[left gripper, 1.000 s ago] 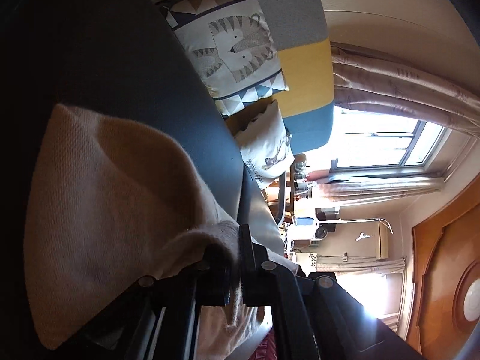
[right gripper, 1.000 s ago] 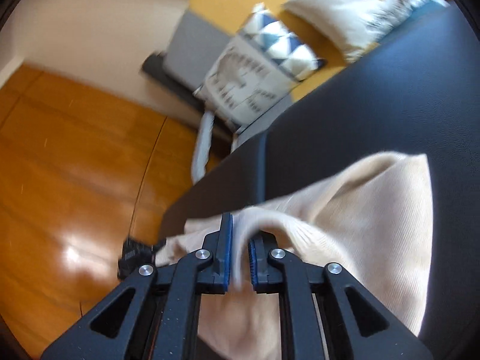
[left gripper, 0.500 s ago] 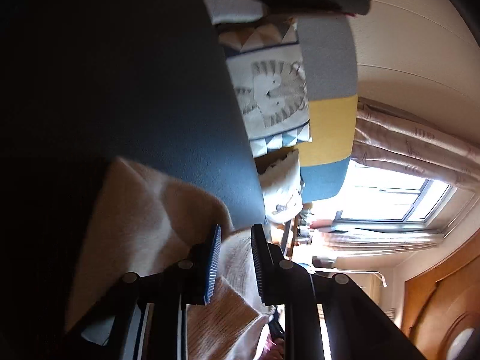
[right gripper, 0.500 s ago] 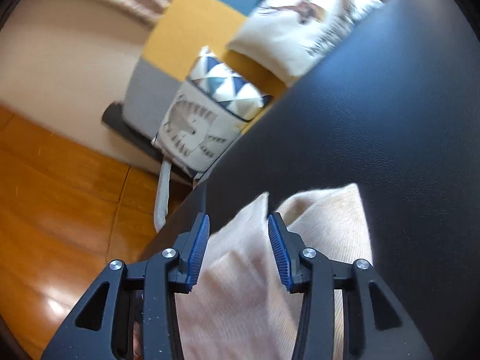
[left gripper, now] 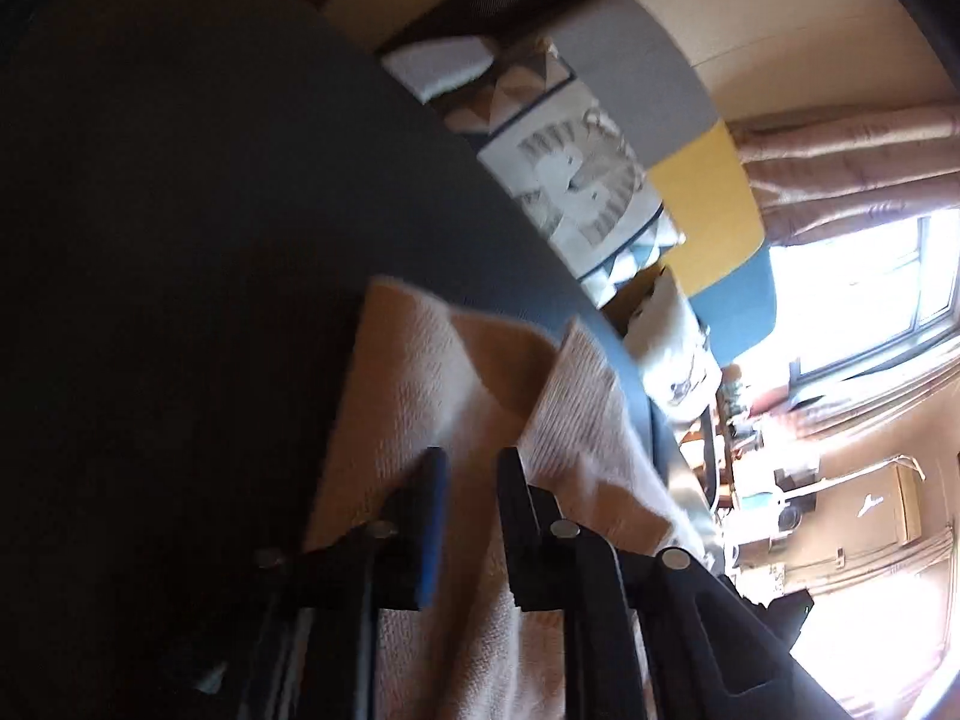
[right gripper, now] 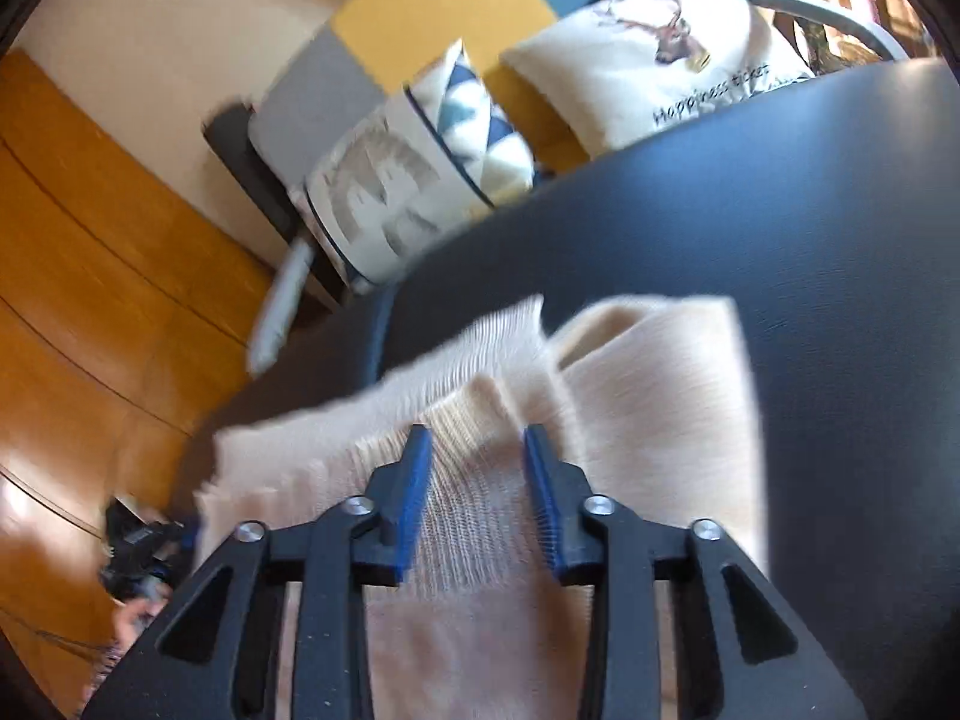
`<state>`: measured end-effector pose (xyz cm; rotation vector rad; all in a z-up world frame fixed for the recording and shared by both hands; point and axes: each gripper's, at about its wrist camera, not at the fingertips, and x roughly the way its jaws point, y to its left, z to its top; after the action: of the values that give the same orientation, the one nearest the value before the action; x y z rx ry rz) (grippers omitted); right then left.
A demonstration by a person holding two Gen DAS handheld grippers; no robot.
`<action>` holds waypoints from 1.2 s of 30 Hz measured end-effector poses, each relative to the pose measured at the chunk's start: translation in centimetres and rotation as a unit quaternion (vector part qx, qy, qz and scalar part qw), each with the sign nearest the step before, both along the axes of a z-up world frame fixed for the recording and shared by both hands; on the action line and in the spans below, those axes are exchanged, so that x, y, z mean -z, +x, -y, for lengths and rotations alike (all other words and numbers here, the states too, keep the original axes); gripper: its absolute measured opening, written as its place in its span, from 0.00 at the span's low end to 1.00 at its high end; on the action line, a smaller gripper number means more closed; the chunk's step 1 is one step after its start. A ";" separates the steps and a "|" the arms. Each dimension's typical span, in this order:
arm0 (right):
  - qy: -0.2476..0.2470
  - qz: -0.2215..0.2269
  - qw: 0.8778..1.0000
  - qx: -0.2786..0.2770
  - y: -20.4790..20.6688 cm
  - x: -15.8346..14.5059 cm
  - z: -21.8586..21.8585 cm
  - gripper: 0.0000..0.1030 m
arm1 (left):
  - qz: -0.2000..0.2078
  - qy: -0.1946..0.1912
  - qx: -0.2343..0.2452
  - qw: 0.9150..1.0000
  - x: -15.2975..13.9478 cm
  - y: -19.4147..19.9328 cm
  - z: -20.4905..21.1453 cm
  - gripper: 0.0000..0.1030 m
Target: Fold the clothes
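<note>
Two close fisheye views are given, one from each hand-held gripper, each looking forward and downward along its own black fingers. In the left wrist view, which is rolled sideways, the left gripper (left gripper: 471, 474) is seen low in the frame over a cream knit garment (left gripper: 420, 372) on a dark table (left gripper: 180, 180), with a window (left gripper: 858, 282) far to the right. In the right wrist view, the right gripper (right gripper: 477, 450) is seen over the same garment (right gripper: 648, 390) and table (right gripper: 780, 210), with a wooden floor (right gripper: 90, 300) at left. The patterned cushion (left gripper: 582, 180) (right gripper: 390, 192) and sofa (left gripper: 708, 204) (right gripper: 438, 0) are shared.
</note>
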<state>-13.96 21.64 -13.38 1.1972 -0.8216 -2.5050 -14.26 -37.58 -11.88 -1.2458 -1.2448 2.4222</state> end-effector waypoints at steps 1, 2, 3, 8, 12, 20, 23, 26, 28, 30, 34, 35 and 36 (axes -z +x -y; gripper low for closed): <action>0.017 -0.002 1.000 0.006 0.7 -0.4 -0.9 0.56 | -0.012 -0.006 0.005 1.000 -0.8 0.2 -0.3 0.15; 0.033 -0.001 0.999 0.011 1.3 -0.8 -1.8 0.61 | -0.026 -0.015 0.013 0.999 -1.6 0.3 -0.9 0.15; 0.047 0.003 0.999 0.015 1.9 -0.8 -2.5 0.63 | -0.044 -0.024 0.025 0.998 -2.4 0.4 -2.0 0.16; 0.059 0.053 0.997 0.001 3.0 1.0 -4.2 0.63 | -0.121 -0.079 0.124 0.982 -5.7 1.0 -10.1 0.17; 0.026 0.061 0.998 -0.004 3.1 2.8 -4.1 0.64 | -0.150 -0.135 0.199 0.959 -6.4 0.8 -16.7 0.18; -0.058 0.026 0.998 -0.026 3.2 4.4 -3.0 0.72 | -0.103 -0.185 0.216 0.953 -3.1 0.8 -19.4 0.18; -0.054 0.020 0.998 -0.026 3.4 4.4 -2.6 0.72 | -0.096 -0.191 0.215 0.953 -2.0 1.4 -19.1 0.19; 0.007 0.018 0.999 -0.041 3.8 3.9 -1.1 0.66 | -0.106 -0.203 0.212 0.950 -1.8 1.6 -19.6 0.19; 0.066 0.031 0.996 -0.052 3.5 3.6 0.4 0.37 | -0.116 -0.221 0.206 0.946 -1.7 2.0 -20.1 0.19; 0.070 0.050 0.994 -0.060 3.1 3.6 1.0 0.19 | -0.122 -0.242 0.203 0.941 -1.9 2.3 -20.6 0.19; 0.018 0.058 0.996 -0.060 2.9 2.0 1.2 0.18 | -0.123 -0.251 0.198 0.940 -1.9 2.5 -20.9 0.19; -0.003 0.051 0.997 -0.061 2.9 1.1 1.3 0.17 | -0.123 -0.247 0.197 0.941 -1.8 2.5 -20.8 0.19; -0.022 0.045 0.997 -0.062 2.9 0.2 1.4 0.17 | -0.123 -0.243 0.197 0.942 -1.7 2.5 -20.7 0.19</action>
<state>-11.01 20.20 -13.60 1.3110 -0.7941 -2.3367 -11.79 -16.85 -10.18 -1.1069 -0.2949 2.5374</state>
